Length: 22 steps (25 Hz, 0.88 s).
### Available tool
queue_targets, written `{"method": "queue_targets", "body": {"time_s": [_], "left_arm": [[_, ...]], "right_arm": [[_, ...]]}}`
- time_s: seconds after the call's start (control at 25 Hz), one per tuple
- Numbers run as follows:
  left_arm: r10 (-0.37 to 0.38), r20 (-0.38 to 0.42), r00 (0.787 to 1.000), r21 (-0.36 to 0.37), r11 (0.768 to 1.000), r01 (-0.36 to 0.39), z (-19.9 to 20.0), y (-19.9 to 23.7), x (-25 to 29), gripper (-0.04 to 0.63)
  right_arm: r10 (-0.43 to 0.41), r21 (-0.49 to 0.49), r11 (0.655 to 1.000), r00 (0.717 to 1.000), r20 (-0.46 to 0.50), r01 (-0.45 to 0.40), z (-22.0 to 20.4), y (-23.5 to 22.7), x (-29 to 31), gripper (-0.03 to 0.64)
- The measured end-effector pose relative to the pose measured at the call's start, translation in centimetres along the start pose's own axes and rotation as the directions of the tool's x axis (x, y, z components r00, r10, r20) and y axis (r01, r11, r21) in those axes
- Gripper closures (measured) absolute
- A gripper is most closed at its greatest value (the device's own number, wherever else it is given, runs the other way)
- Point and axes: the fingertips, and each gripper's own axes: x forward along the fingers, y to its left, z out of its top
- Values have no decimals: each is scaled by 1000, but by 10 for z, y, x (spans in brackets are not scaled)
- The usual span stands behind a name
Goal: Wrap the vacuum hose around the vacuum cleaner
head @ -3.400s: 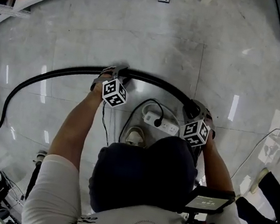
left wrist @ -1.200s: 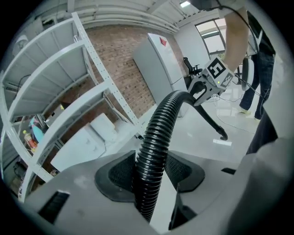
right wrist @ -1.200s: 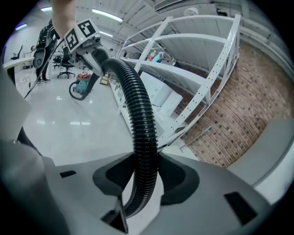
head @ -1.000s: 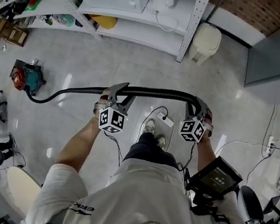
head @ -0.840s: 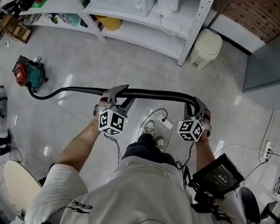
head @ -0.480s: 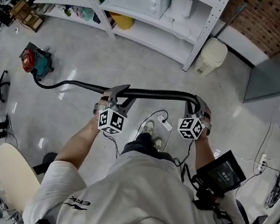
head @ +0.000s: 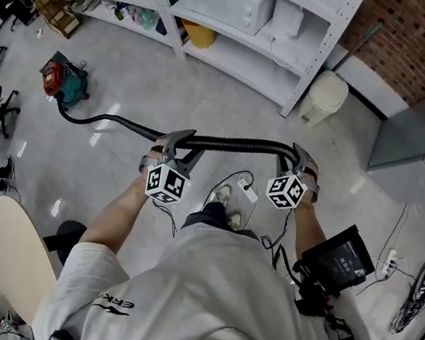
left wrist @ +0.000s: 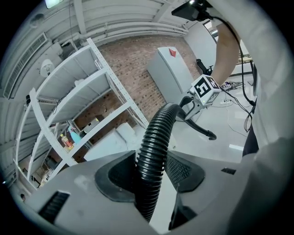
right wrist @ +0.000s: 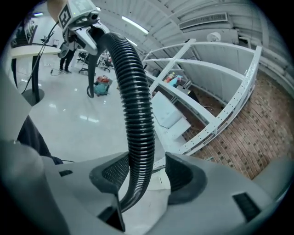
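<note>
Carrying one hose point(head: 236, 142) — left claw point(left wrist: 149, 170) clamped, right claw point(right wrist: 141, 173) just opening around it.

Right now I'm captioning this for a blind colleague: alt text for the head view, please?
Seen from above, a black vacuum hose runs between a person's left gripper, shut on it, and right gripper, whose jaws have just been opening around it. The hose trails left across the floor to a red-and-teal vacuum cleaner.

Bright, even indoor lighting, ceiling strip light point(right wrist: 135, 25) in the right gripper view, white glare streaks on the glossy floor point(head: 103, 157), shadows faint and soft, head view sharp, both gripper views strongly fisheye-curved, corners vignetted black, nearest foreground soft.
</note>
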Motion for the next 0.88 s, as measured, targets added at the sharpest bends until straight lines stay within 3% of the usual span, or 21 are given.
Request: {"method": "queue_targets", "body": {"time_s": [0.24,0.32,0.48,0.88], "left_arm": [[22,-24,999,0,1000,-22,0,-5,-12,402],[38,-36,999,-13,999,-39,-2,-5,-17,402],[69,-60,996,-46,996,-72,-6,-4,-26,402],[144,-113,983,-142,977,-160,-37,23,-43,402]], "right_arm": [[63,-17,998,998,7,-63,4,13,2,394],[70,-4,998,997,31,-70,10,12,1,443],[81,12,997,994,70,-82,24,7,0,448],[41,-14,999,982,187,-39,86,-15,8,451]]}}
